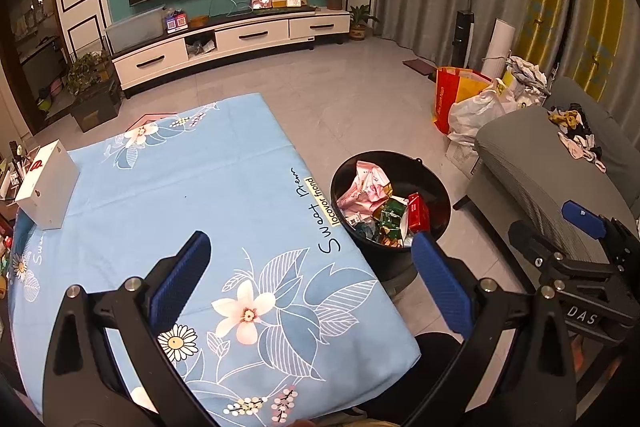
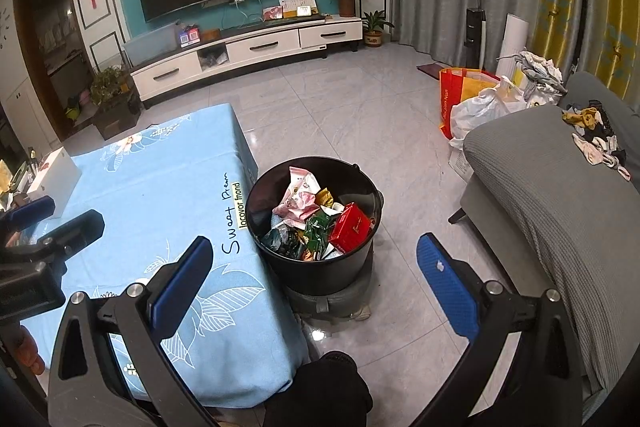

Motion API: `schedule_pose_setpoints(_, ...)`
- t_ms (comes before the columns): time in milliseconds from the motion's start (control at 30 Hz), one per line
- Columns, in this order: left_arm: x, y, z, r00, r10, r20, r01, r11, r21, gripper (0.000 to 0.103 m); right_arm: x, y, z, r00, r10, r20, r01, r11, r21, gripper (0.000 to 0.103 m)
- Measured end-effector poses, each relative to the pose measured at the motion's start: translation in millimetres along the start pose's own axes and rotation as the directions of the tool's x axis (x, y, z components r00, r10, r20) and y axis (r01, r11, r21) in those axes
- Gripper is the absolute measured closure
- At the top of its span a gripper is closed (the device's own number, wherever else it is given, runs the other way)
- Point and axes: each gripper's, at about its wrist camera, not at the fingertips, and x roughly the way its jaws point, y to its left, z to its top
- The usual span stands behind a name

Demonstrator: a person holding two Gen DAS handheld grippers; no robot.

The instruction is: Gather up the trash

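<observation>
A black bucket (image 2: 320,267) stands on the floor beside the table's right edge; it also shows in the left wrist view (image 1: 348,171). It holds trash: pink wrappers (image 2: 298,201), green packets (image 2: 318,227) and a red box (image 2: 350,227). My left gripper (image 1: 312,275) is open and empty above the blue floral tablecloth (image 1: 192,195). My right gripper (image 2: 316,287) is open and empty, above and in front of the bucket. The right gripper's side also shows at the right of the left wrist view (image 1: 576,251).
A white box (image 1: 48,187) sits at the table's left edge. A grey sofa (image 2: 560,195) with socks stands to the right. Red and white bags (image 2: 476,99) lie on the floor behind it. A TV cabinet (image 2: 248,51) lines the far wall.
</observation>
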Motion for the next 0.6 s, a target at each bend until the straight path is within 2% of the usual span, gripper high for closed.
schedule_pose_setpoints(600,3.7,-2.1,-2.0,1.000,0.011,-0.012,-0.010,1.000,0.006,0.003,-1.2,-0.7,1.2,1.000,0.003,-0.001,-0.003,1.000,0.002,0.003)
